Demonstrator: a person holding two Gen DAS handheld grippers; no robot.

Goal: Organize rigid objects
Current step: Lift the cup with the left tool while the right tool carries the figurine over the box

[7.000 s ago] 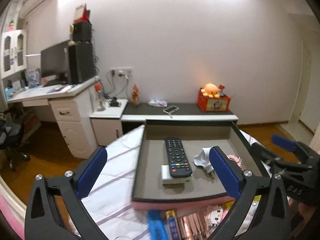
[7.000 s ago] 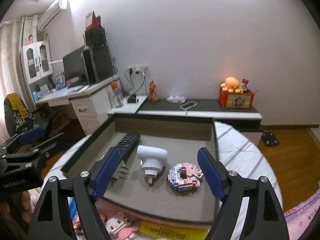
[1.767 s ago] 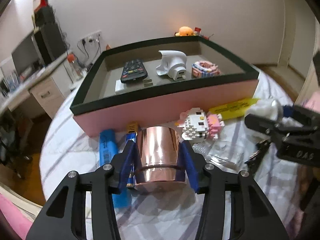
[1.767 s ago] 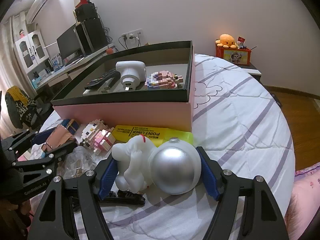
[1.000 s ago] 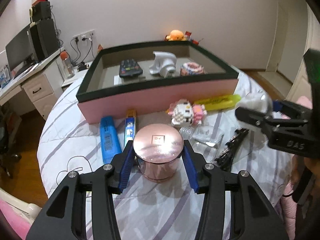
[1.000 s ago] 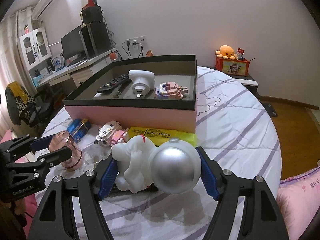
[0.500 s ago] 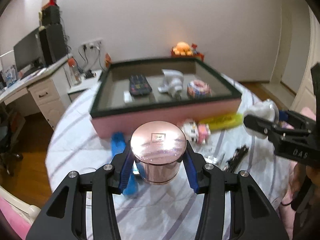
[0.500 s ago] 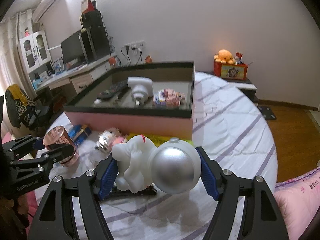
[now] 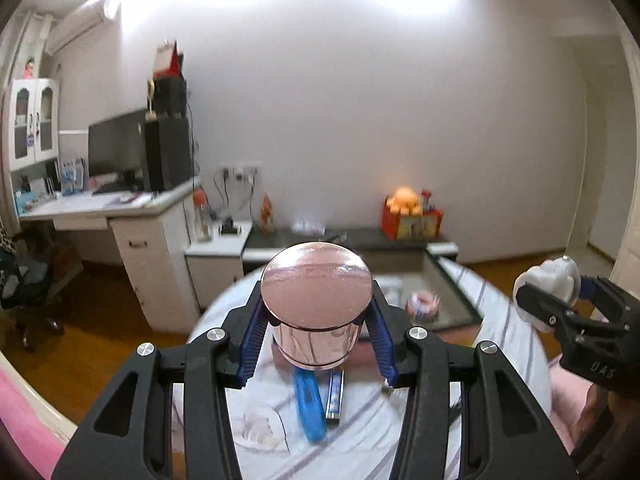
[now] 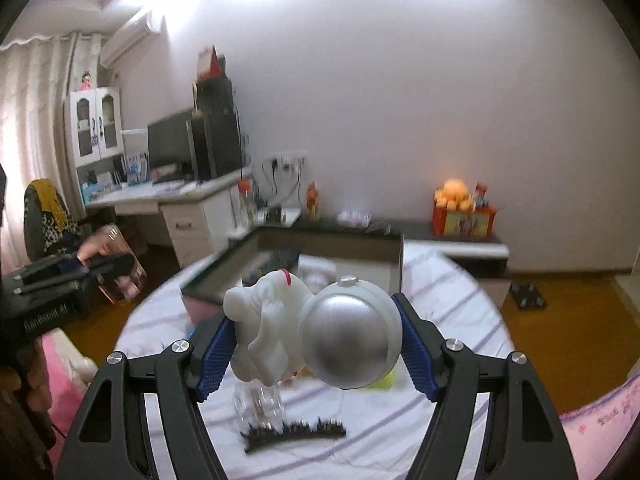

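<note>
My left gripper (image 9: 316,332) is shut on a rose-gold cylindrical tin (image 9: 316,304), held upright in the air above the round striped table (image 9: 360,440). My right gripper (image 10: 316,340) is shut on a white astronaut figure with a silver helmet (image 10: 320,328), also lifted off the table. The pink box with a dark rim (image 10: 228,260) stands beyond both, partly hidden behind the held things. In the left wrist view the right gripper (image 9: 560,304) shows at the right edge; in the right wrist view the left gripper (image 10: 104,266) shows at the left with the tin.
On the table lie a blue bar (image 9: 308,408), a narrow blue-and-silver pack (image 9: 334,394), a black toothed clip (image 10: 296,430), a clear plastic piece (image 10: 260,404) and a yellow pack (image 10: 386,380). A pink block doughnut (image 9: 422,306) and a remote (image 10: 280,260) sit in the box.
Both grippers have risen with the tin and the astronaut still held. The table and the box have dropped lower in both views, and more wall shows.
</note>
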